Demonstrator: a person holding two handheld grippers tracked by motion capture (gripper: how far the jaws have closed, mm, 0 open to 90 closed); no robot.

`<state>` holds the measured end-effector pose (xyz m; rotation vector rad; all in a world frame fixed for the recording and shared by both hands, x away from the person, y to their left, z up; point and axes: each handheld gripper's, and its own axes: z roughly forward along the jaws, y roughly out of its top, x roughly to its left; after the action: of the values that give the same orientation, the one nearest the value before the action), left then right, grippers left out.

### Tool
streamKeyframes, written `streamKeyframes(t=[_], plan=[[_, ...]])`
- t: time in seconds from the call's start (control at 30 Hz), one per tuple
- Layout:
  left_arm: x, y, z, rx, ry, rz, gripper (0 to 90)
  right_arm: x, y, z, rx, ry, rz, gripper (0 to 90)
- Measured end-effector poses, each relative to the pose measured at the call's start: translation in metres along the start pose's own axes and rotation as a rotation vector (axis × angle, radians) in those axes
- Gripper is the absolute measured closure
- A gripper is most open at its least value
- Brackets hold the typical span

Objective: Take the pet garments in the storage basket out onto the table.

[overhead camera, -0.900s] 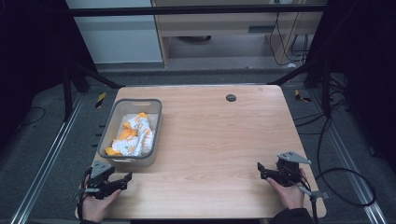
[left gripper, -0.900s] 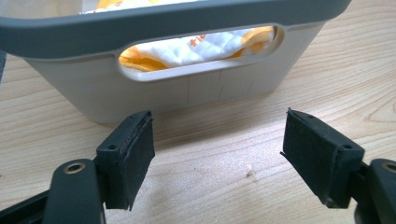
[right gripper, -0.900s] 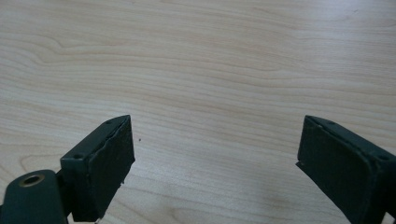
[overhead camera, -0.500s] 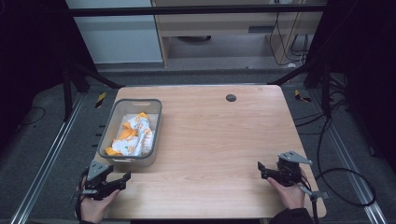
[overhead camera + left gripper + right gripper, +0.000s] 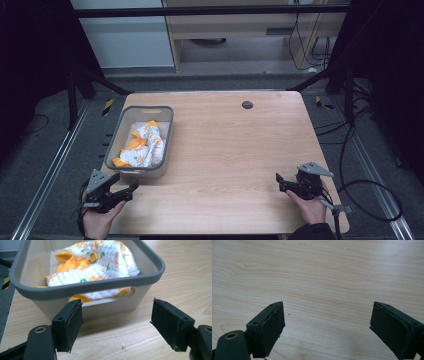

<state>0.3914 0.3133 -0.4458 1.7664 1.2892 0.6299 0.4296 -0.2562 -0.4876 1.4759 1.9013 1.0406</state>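
Table [image 5: 225, 150]: light wood, seen from above, person's hands entering at the near edge.

Bin [image 5: 142, 141]: grey plastic, rectangular, on the left part of the table, long axis running away from the person. Rim is darker grey than the walls. Inside lies a crumpled quilted cloth [image 5: 144, 146], white with orange and green print and orange lining. In the left gripper view the cloth [image 5: 97, 267] shows a small metal ring near its top, and some of it is visible through a handle cut-out in the bin's near wall [image 5: 100, 307].

Left gripper [image 5: 131, 189]: held in the left hand [image 5: 97, 220] at the near left corner of the table, just in front of the bin's near end. Jaws stand wide apart, nothing between them. In its own view the jaws frame the bin's near wall; whether they touch it cannot be told, they appear just short of it.

Right gripper [image 5: 279, 181]: held in the right hand [image 5: 310, 207] at the near right of the table, well apart from the bin, pointing left. Jaws spread wide, nothing held; its own view shows bare wood grain [image 5: 324, 277] between them.

Small dark round disc [image 5: 247, 104] near the far edge of the table, right of the bin.
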Motion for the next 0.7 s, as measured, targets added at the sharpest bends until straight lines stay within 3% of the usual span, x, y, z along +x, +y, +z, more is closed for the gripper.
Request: streamKeyframes(t=[0.7], plan=[[-0.004,0.02,-0.009,-0.029,-0.027,0.017,24.3,0.001,-0.001,0.0,-0.004,-0.004,-0.012,13.5]])
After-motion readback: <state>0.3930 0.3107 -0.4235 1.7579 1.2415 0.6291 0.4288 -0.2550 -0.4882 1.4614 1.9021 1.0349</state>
